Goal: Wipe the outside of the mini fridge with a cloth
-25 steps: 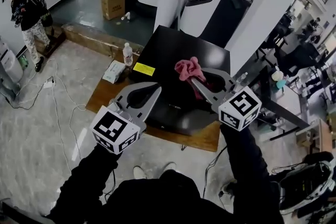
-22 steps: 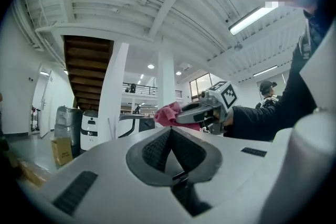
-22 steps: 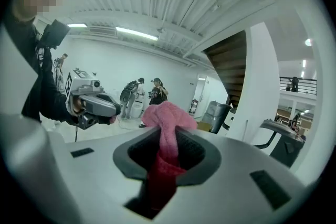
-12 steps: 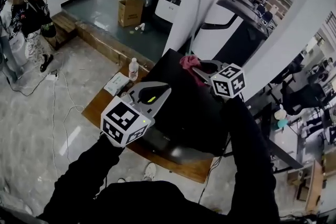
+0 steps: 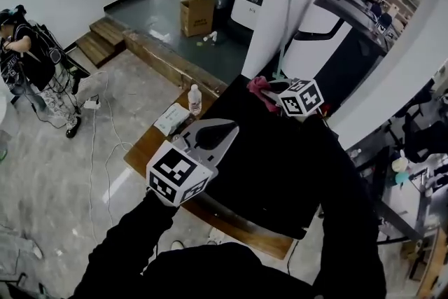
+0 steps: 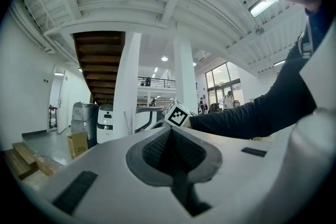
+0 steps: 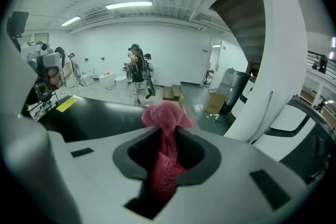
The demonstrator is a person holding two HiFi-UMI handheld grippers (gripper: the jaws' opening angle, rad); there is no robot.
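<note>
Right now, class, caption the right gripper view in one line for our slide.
Right gripper shut on a pink cloth, black mini fridge top beyond.

Head camera's high, staring steeply down over both arms onto the mini fridge (image 5: 259,154). Left hand-held gripper (image 6: 170,131) and right hand-held gripper (image 7: 167,131) each carry a lens tight behind the jaws, looking out across the hall. All three catch the cardboard box (image 5: 197,14): twelve o'clock overhead, eight o'clock left, three o'clock right.
</note>
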